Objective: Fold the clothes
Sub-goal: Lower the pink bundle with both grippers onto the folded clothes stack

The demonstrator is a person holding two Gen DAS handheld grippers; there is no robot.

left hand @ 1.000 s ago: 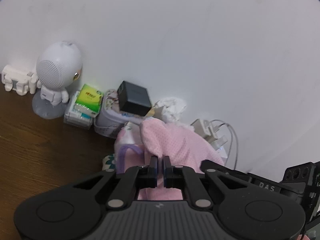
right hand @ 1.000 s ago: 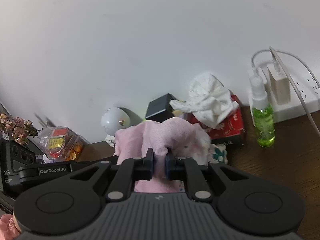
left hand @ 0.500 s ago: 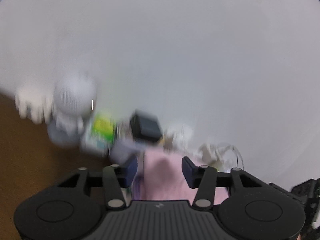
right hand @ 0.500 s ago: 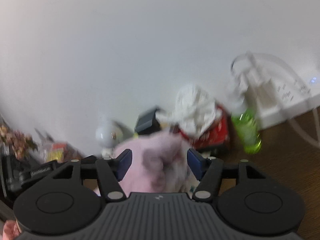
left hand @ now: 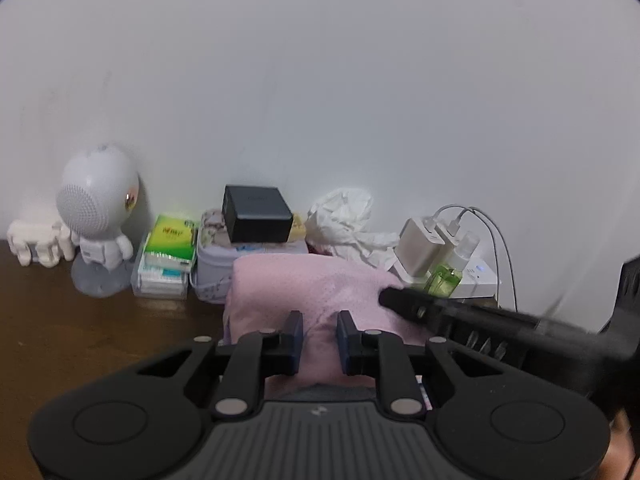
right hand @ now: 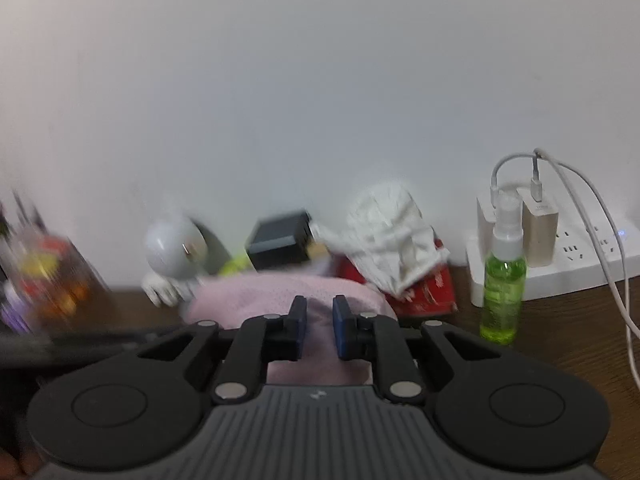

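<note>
Jaws on left gripper [left hand: 319, 322] & right gripper [right hand: 320, 307] just narrowed, slightly apart over pink garment [left hand: 304, 284].

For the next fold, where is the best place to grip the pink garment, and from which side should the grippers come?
Probably grip the pink garment at its near edge, one corner per gripper, coming from the front, low over the table. The cloth lies as a soft folded mound; boxes and a power strip crowd its far side.
</note>
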